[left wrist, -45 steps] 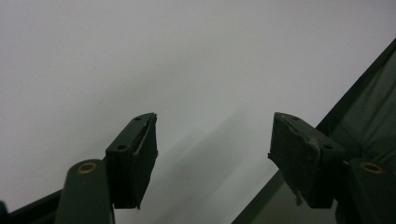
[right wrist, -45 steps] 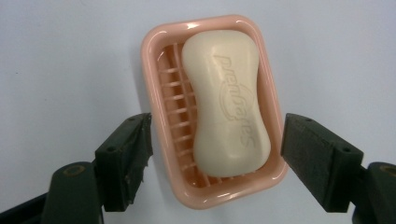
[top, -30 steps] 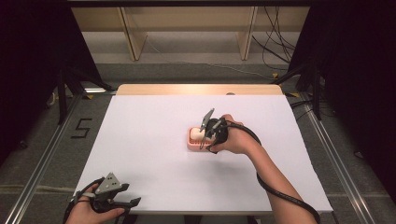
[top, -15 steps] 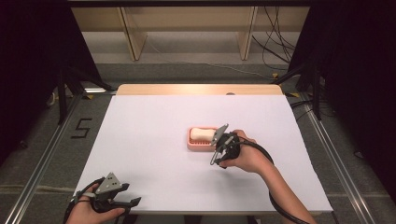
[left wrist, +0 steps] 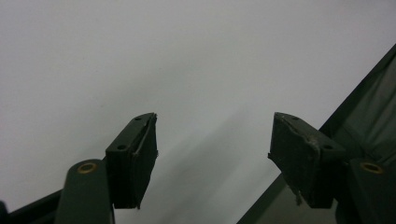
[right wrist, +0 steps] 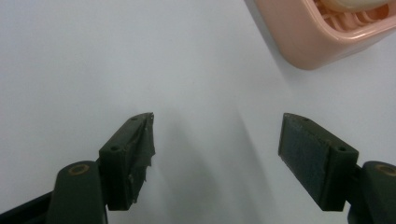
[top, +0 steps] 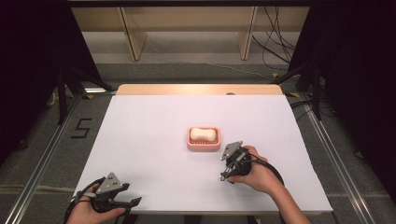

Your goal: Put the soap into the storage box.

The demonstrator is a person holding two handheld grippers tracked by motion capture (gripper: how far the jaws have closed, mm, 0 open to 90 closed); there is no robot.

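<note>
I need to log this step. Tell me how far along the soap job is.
Done, by the look of it: the soap lies in the pink dish mid-table. In hand: nothing; the right gripper is open and empty near the dish, apart from it, and the left gripper is open at the table's near edge. Left: apparently nothing.

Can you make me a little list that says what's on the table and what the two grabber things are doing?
table: white top
dish: pink soap dish near the table's middle
soap: pale bar of soap lying in the dish
right gripper: open, empty, near side of the dish, not touching it
left gripper: open, empty, at the table's near left corner
hands: one hand on each gripper
</note>
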